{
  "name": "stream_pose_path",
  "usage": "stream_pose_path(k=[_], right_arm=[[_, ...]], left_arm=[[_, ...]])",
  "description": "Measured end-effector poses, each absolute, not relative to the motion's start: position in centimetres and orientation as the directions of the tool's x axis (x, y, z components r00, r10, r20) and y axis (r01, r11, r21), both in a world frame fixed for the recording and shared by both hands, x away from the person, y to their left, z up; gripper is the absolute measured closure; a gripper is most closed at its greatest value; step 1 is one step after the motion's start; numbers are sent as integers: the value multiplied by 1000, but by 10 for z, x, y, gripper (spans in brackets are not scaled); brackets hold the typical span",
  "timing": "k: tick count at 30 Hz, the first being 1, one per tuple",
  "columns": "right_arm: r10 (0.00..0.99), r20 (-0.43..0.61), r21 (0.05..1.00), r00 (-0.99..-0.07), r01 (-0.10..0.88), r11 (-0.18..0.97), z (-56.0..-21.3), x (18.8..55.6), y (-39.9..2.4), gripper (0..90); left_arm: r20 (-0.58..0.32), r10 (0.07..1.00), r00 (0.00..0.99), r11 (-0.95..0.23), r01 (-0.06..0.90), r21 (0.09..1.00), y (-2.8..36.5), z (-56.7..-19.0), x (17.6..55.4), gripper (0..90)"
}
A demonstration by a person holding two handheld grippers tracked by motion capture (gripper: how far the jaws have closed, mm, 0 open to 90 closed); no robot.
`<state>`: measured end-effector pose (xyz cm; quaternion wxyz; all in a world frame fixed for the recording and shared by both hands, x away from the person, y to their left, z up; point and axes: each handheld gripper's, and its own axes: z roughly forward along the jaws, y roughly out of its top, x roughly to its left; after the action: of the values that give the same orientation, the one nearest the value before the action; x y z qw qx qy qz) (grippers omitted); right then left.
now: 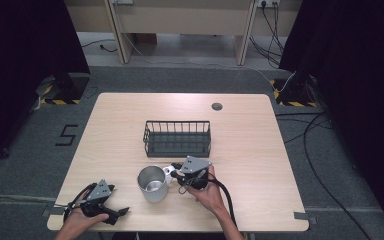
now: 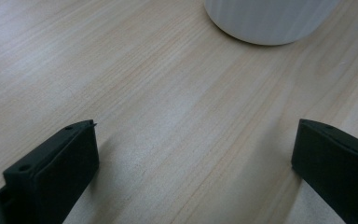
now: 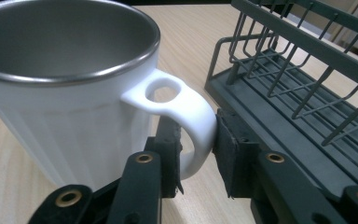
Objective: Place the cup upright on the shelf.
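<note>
On the worktop (image 1: 240,130), a dark wire basket (image 1: 178,138) stands just beyond the white mug (image 1: 152,183), whose handle (image 3: 186,112) points toward the right gripper (image 3: 198,154). That gripper is the nearer one, its pads clamped on the handle. Off to the mug's other side, the left gripper (image 2: 193,158) rests wide open, holding nothing.

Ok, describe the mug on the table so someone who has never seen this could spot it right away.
On the light wooden table, look just in front of the dark wire basket, toward the person's side. There stands the white mug with a steel lining, upright. The right gripper has its jaws shut on the mug's white handle.
</note>
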<state>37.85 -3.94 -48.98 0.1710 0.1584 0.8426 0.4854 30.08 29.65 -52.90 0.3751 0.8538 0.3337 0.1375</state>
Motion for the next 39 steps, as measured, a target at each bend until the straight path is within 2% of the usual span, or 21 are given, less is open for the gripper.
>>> stream_pose_path(k=[11,20,26,31,39], right_arm=[[441,-172,856,-881,88,510,-489,357,-48,738],[445,-171,853,-879,94,513,-490,332,-56,690],[436,-129,862,-890,117,494,-496,322,-62,646],[443,-93,869,-891,144,473,-496,318,-66,550],[489,23,920,-872,209,330,-489,319,-70,220]], left_arm=[[-14,672,741,-499,466,731,297,-529,301,0],[-15,672,740,-497,466,732,297,-529,301,0],[-15,672,740,-497,466,732,297,-529,301,0],[-14,672,741,-499,466,731,297,-529,301,0],[-15,673,740,-498,467,731,297,-529,301,0]])
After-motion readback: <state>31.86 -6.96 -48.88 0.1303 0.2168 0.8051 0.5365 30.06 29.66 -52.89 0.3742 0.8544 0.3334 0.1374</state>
